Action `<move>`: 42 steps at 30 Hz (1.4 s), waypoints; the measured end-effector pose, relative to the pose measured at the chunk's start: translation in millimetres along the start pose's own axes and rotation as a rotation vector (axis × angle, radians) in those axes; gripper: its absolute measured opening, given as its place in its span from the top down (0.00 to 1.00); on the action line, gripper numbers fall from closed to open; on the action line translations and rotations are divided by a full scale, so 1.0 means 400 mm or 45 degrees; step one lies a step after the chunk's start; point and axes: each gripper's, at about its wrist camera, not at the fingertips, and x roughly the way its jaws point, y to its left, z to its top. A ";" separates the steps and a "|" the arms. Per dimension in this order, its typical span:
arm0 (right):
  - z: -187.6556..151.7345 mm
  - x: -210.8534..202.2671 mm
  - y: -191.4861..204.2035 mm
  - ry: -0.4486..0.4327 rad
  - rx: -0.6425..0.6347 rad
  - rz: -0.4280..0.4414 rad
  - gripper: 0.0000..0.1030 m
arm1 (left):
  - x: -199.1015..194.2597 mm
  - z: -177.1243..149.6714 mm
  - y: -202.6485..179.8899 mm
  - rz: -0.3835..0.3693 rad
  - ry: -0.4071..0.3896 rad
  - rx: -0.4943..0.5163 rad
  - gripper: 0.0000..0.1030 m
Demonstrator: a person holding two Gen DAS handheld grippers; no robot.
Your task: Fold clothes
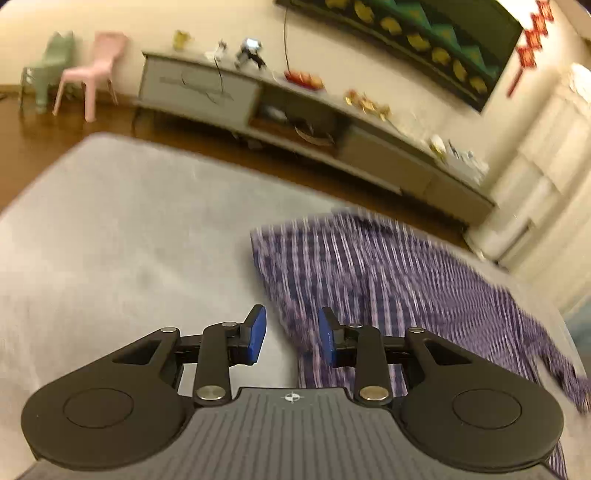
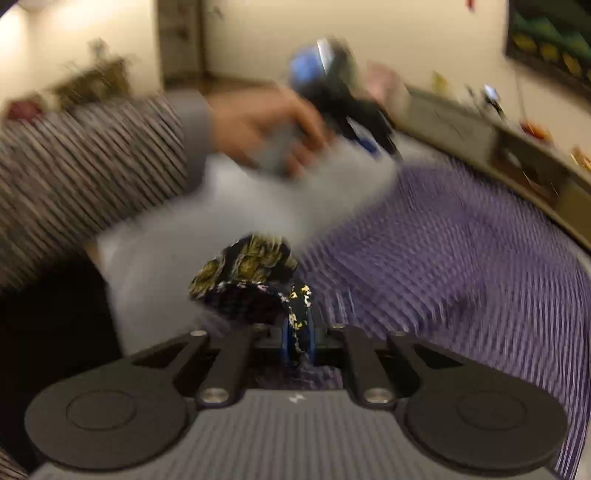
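A purple striped garment (image 1: 388, 273) lies spread on a grey padded surface (image 1: 129, 240). My left gripper (image 1: 291, 315) hovers over the garment's near left edge. Its blue pads (image 1: 258, 332) stand apart and no cloth is pinched between them. In the right wrist view my right gripper (image 2: 298, 330) is shut on a dark cloth with a yellow flower print (image 2: 251, 269), which bunches up just beyond the fingers. The purple garment (image 2: 461, 258) stretches away to the right there. A hand (image 2: 266, 122) holds the blurred left gripper (image 2: 369, 144) above the far edge.
A long grey TV cabinet (image 1: 332, 122) with small items runs along the far wall, under a dark screen (image 1: 424, 33). A pink chair (image 1: 92, 74) and a green chair (image 1: 48, 66) stand far left. The person's striped sleeve (image 2: 74, 166) fills the left of the right wrist view.
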 end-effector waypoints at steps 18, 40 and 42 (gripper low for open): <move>-0.161 -0.112 0.192 -0.080 0.490 0.294 0.61 | -0.165 -0.292 -0.172 -0.170 0.184 0.258 0.38; -0.249 -0.175 0.269 -0.194 0.417 0.018 1.00 | -0.678 -0.657 -0.171 -0.080 -0.059 0.166 0.21; -0.249 -0.162 0.213 -0.171 0.567 0.145 0.94 | -0.688 -0.708 -0.199 -0.026 -0.021 0.241 0.20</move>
